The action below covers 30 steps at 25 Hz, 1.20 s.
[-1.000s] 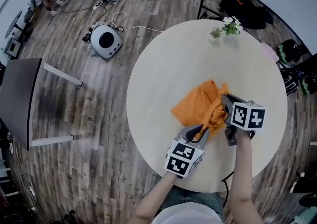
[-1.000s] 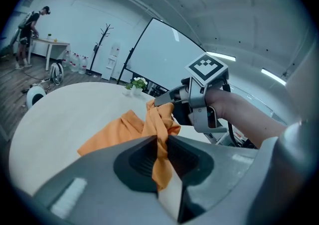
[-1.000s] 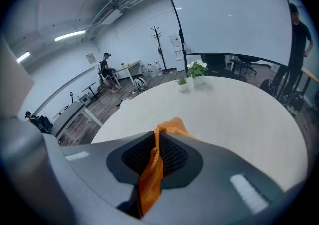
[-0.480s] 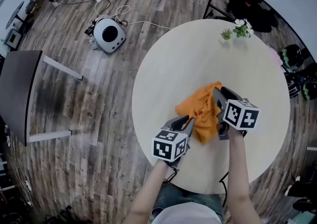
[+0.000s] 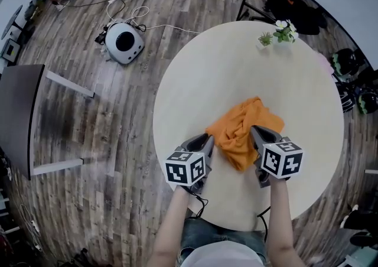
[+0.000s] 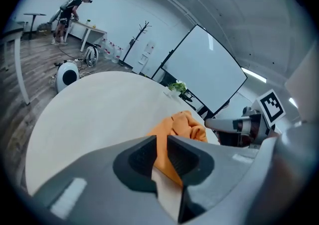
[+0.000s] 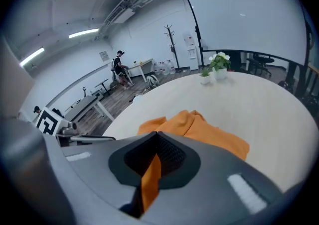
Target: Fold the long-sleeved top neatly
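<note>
Head view, orange top (image 5: 243, 132) between left gripper (image 5: 208, 139), right gripper (image 5: 254, 132), fingers (image 6: 137, 157) pinching it (both)

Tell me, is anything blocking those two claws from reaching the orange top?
Nothing visible does. The left claw and right claw are each shut on the orange top, crumpled on the round table. The potted plant stands far off by the far rim.
</note>
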Motion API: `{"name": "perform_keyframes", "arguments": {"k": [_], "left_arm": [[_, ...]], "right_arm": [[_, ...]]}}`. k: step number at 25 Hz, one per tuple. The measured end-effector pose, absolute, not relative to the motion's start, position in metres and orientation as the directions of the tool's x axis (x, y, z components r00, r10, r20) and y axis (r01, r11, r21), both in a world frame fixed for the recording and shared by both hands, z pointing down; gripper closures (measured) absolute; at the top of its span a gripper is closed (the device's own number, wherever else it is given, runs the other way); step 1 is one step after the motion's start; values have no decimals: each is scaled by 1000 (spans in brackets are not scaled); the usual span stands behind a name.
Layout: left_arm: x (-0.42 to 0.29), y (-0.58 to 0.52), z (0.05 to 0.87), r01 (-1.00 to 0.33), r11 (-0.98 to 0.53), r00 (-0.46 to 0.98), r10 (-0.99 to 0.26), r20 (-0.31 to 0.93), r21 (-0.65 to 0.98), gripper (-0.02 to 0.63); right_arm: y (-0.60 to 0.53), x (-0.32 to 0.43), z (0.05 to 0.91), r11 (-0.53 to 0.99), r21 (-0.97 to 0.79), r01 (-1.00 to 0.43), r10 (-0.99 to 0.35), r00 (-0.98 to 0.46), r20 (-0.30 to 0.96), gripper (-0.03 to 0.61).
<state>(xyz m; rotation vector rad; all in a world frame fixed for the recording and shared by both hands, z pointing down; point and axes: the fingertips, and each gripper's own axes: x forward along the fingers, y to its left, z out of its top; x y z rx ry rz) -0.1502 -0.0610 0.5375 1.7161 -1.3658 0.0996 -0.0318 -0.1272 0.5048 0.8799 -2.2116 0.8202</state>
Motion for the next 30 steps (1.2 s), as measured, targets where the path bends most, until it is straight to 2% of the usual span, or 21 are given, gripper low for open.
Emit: {"name": "perform_keyframes", "arguments": {"k": [3,8,18,22,26,30], "left_arm": [[-151,-60,535,-806,27,382,-739,555,592,546],[-147,-56,527,-811,12,381,-748,543,585,546],[-153,-52,524,-830,22,352,-755,554,557,549],[-159,-54,513,-844,37,309,-781,542,535,552],[-164,-60,496,-872,35,264,-807,529,489,554],[-171,-63,474,-893,38,215,-840,499,449,554]], "right_arm": [[-112,-48,519,611,-338,-716,-306,-607,733,552],[-117,-74,554,652,-281,-704,-269,-561,782,551],[-124,-86,586,633,-277,-723,-261,-536,803,551],[-120,-84,567,661,-279,-697,-303,-587,750,550],[-124,-76,531,696,-219,-684,-398,-621,675,490],[-130,-62,478,720,-140,-679,-515,-659,548,464]]}}
